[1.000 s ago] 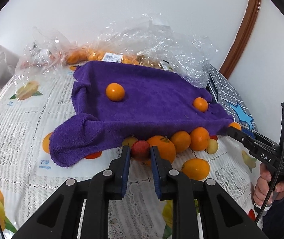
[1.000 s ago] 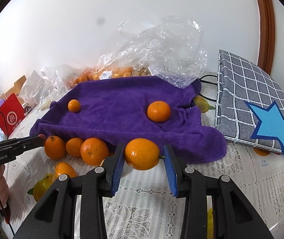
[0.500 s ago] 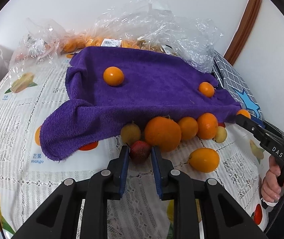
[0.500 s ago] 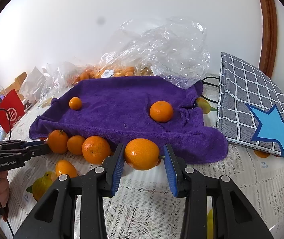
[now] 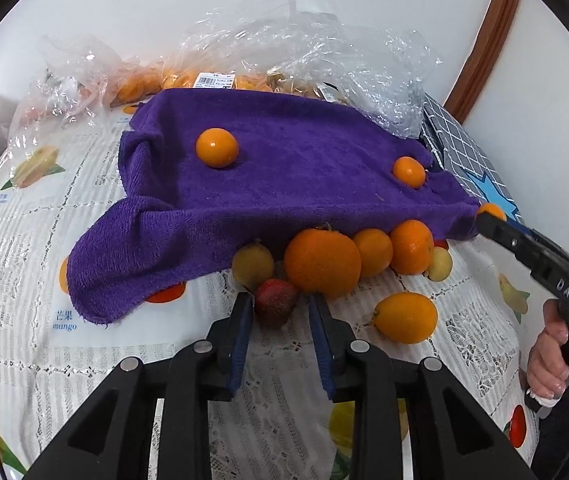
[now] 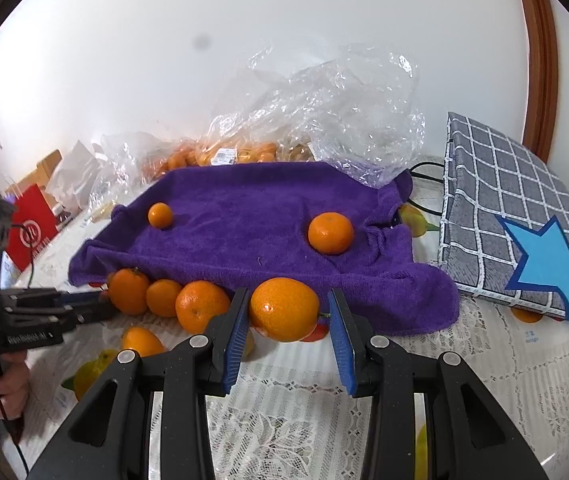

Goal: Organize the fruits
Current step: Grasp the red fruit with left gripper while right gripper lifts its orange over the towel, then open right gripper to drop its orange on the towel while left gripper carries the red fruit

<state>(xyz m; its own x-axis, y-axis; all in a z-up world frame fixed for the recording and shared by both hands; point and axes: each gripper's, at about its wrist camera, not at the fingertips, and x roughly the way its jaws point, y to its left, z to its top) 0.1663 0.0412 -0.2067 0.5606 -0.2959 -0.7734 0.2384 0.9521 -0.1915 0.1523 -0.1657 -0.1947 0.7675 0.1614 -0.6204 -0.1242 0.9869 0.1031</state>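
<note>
While most of the fruit sits off the cloth, the purple towel (image 5: 292,184) spread over the table's lace cover (image 5: 24,240) carries only two oranges: one far left (image 5: 217,153), one at the right (image 5: 409,172). Behind it, clear plastic bags (image 5: 316,60) hold more fruit, and a grey checked bag (image 6: 504,196) lies to the right.

Along the towel's near edge runs a row of oranges (image 5: 372,252) and pale yellow fruits (one (image 5: 404,317) lies apart, nearer). So, by my reading, sorting has barely begun.

The right gripper (image 6: 289,320) has its blue pads around a large orange (image 6: 284,309); the left pad touches, a gap shows at the right, so I cannot tell if it grips. The left gripper (image 5: 280,312) straddles a small red fruit (image 5: 275,302) with slight gaps either side, apparently slack.
</note>
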